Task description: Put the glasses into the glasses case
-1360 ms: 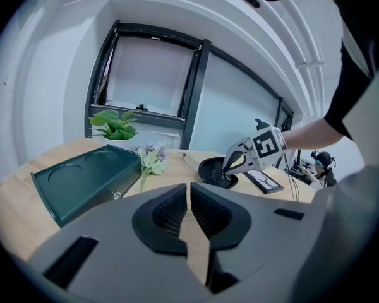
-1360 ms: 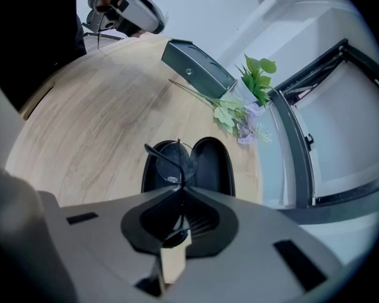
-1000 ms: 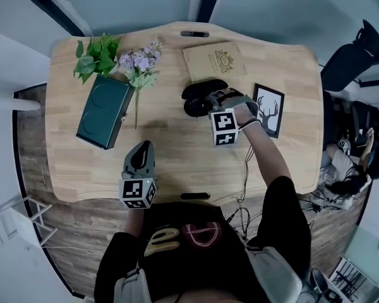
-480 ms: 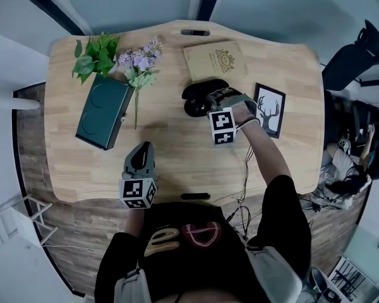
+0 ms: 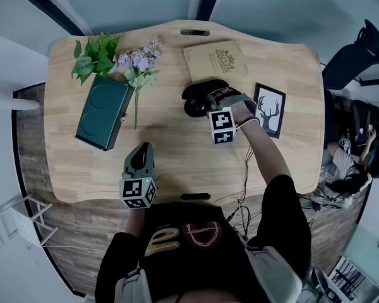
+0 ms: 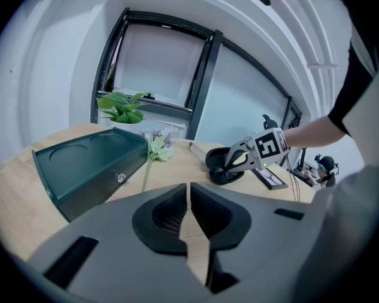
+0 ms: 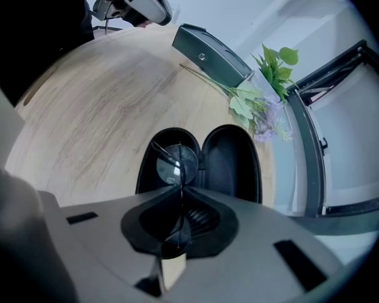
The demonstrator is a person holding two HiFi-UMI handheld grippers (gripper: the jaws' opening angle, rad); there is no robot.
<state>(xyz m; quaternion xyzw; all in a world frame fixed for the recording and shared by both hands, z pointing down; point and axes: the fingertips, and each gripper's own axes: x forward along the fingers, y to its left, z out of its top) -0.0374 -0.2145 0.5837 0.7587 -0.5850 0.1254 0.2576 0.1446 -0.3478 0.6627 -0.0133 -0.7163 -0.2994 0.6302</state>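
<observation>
Glasses [image 7: 177,161] are held by the right gripper [image 7: 180,191], its jaws pinched shut on the thin frame, with one lens over the left half of the open black case [image 7: 232,163] on the desk [image 5: 177,163]. Near the desk's front edge, well apart from the case, the left gripper [image 6: 188,197] hovers with its jaws all but closed and nothing between them.
</observation>
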